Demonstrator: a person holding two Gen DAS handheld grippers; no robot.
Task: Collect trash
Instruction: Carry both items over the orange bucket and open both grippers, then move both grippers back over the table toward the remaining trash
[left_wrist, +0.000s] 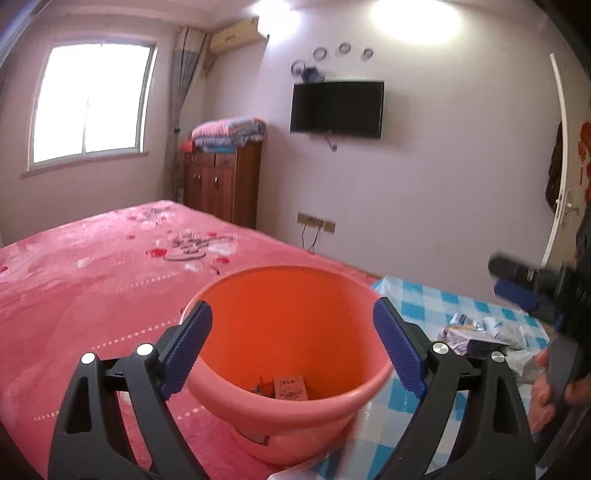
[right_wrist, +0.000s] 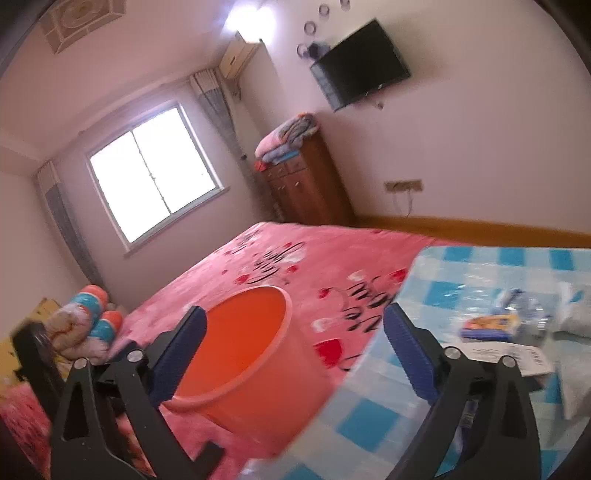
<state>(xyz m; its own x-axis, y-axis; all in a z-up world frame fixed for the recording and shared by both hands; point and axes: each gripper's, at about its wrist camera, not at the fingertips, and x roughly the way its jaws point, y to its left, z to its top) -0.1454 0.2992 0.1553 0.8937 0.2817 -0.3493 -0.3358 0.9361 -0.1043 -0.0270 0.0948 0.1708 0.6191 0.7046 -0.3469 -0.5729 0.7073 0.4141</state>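
The right tool (left_wrist: 517, 291) was motion-blurred and cut off at the frame edge. The bucket (left_wrist: 288, 354) hid most of its contents (one small carton showed), and the desk's (right_wrist: 480, 280) wrappers (right_wrist: 491, 323) were too blurred to identify.

Both views are being taken from low over the bed (left_wrist: 92, 277), close up. The left wrist view is being aimed level across the orange bucket (left_wrist: 288, 332) toward the TV wall (left_wrist: 443, 166). The right wrist view is being rolled sideways, pointed windowward (right_wrist: 155, 173). Bucket, bed, TV (right_wrist: 360, 59) and checkered cloth (right_wrist: 461, 288) are being shared.
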